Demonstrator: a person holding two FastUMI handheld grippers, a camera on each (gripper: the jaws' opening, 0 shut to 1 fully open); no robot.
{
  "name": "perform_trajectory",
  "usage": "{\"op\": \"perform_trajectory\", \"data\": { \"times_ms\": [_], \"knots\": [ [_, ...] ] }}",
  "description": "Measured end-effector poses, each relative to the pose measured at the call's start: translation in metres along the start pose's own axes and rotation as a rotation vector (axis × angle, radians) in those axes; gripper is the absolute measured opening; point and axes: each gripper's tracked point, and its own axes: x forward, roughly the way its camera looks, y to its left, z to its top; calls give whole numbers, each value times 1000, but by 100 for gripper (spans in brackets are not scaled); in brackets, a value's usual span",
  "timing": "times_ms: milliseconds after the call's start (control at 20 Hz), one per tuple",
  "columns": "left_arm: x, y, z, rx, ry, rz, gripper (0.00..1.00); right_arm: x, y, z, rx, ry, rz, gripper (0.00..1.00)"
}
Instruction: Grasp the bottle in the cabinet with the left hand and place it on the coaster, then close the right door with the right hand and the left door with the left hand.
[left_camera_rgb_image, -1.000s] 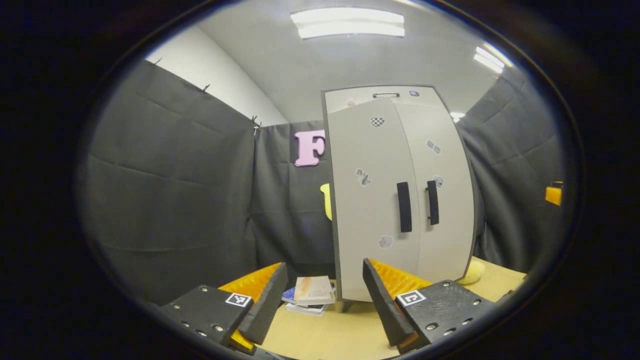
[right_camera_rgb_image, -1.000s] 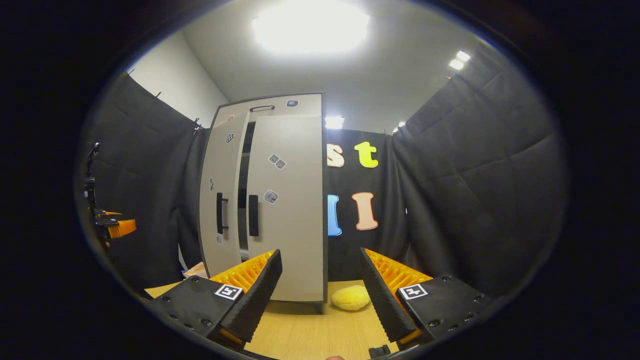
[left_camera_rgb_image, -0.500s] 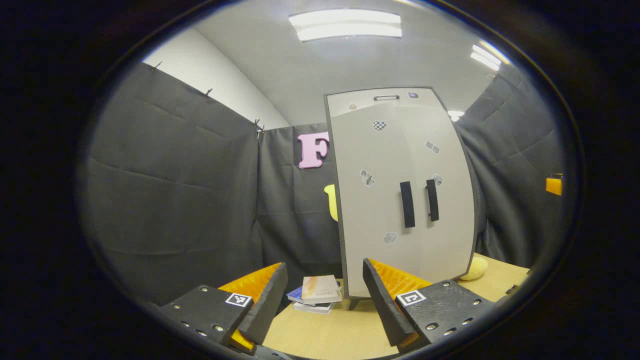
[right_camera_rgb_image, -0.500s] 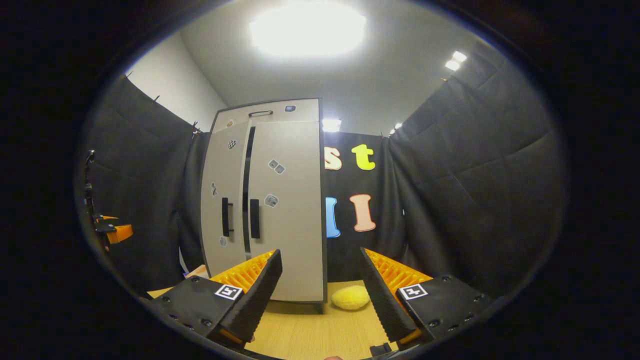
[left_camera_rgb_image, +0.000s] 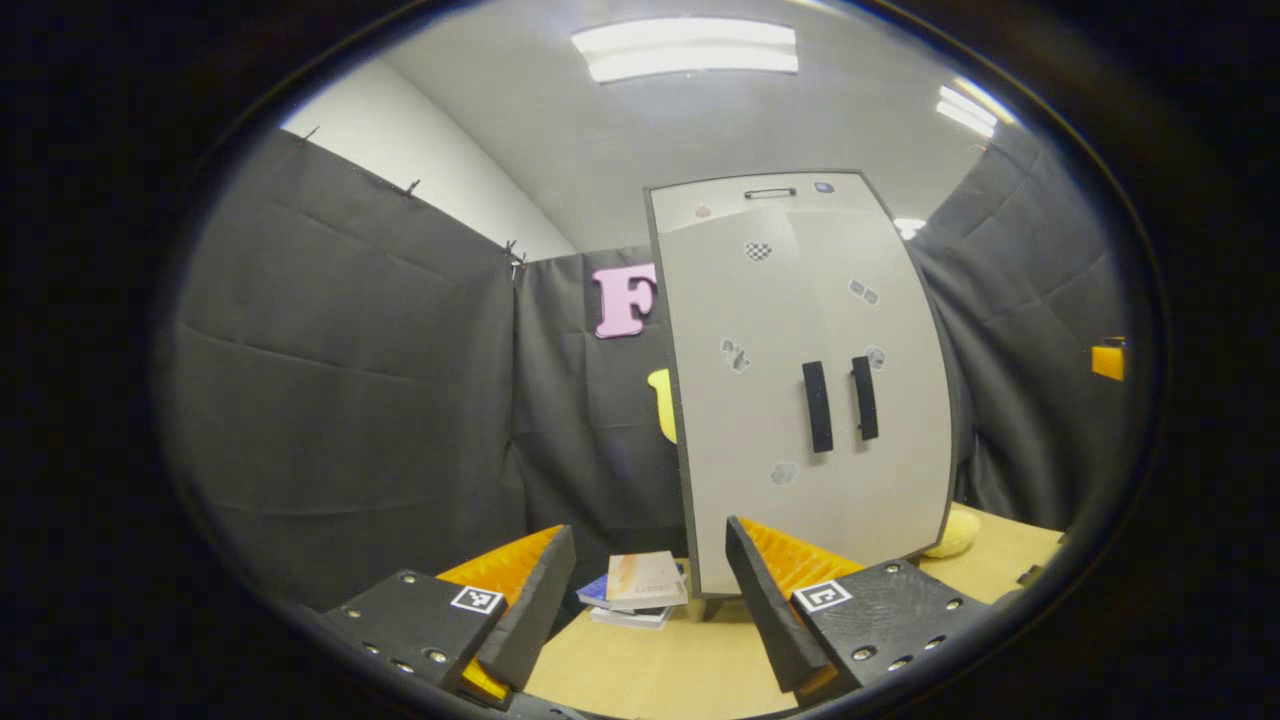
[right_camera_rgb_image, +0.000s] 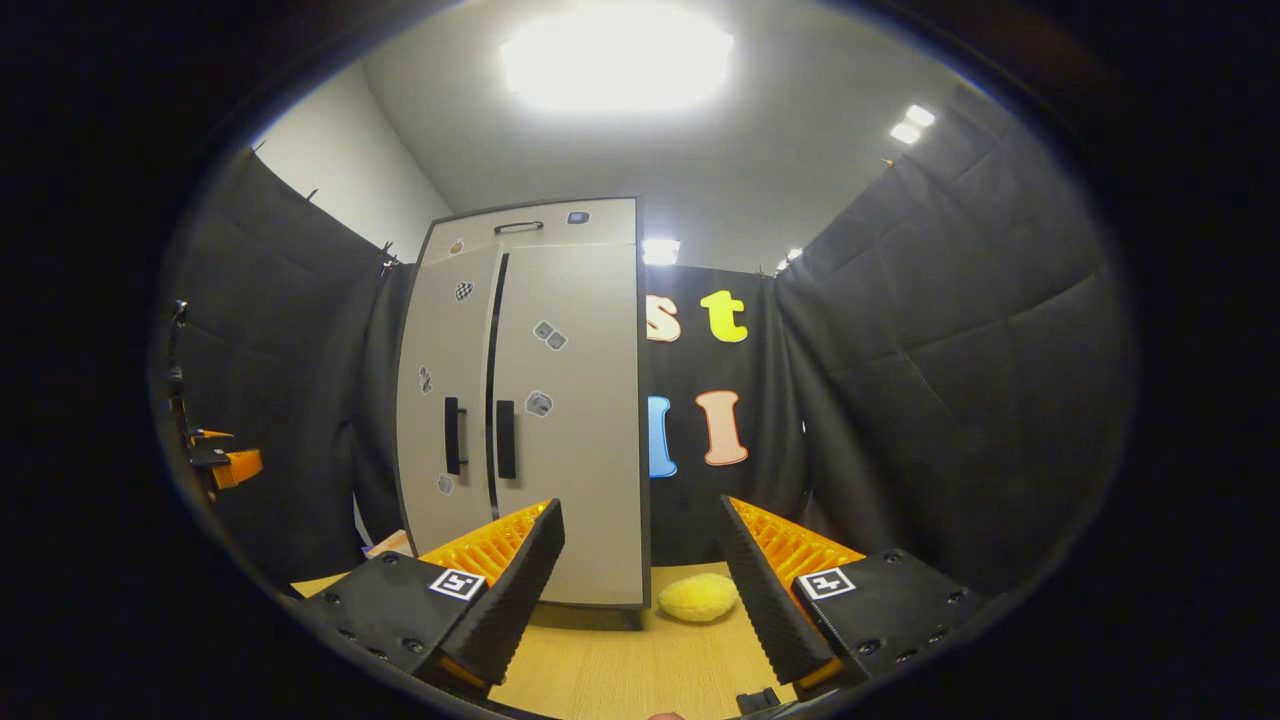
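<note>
Currently: cabinet (left_camera_rgb_image: 810, 380) on table (left_camera_rgb_image: 660, 670), left door (left_camera_rgb_image: 745, 400) and right door (right_camera_rgb_image: 570, 420) both shut, or nearly; a thin dark seam shows between them. Left hand-held gripper (left_camera_rgb_image: 650, 590) open, holding nothing. Right hand-held gripper (right_camera_rgb_image: 640, 580) open, holding nothing. Bottle and coaster: location not discernible. Books (left_camera_rgb_image: 640, 590) beside cabinet; yellow soft item (right_camera_rgb_image: 700, 597) beside it. Task, I judge, essentially finished.

my cabinet (left_camera_rgb_image: 810, 400) doors look smooth and matt; the table (right_camera_rgb_image: 620, 670) under my tongs is pale wood grain, the wall (right_camera_rgb_image: 950, 400) dull quilted cloth.
</note>
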Motion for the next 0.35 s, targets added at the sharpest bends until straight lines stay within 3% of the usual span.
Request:
{"op": "perform_trajectory", "data": {
  "times_ms": [350],
  "knots": [
    [0,2,0,0,-1,11,89,4,6,3,-4,-9,3,97]
  ]
}}
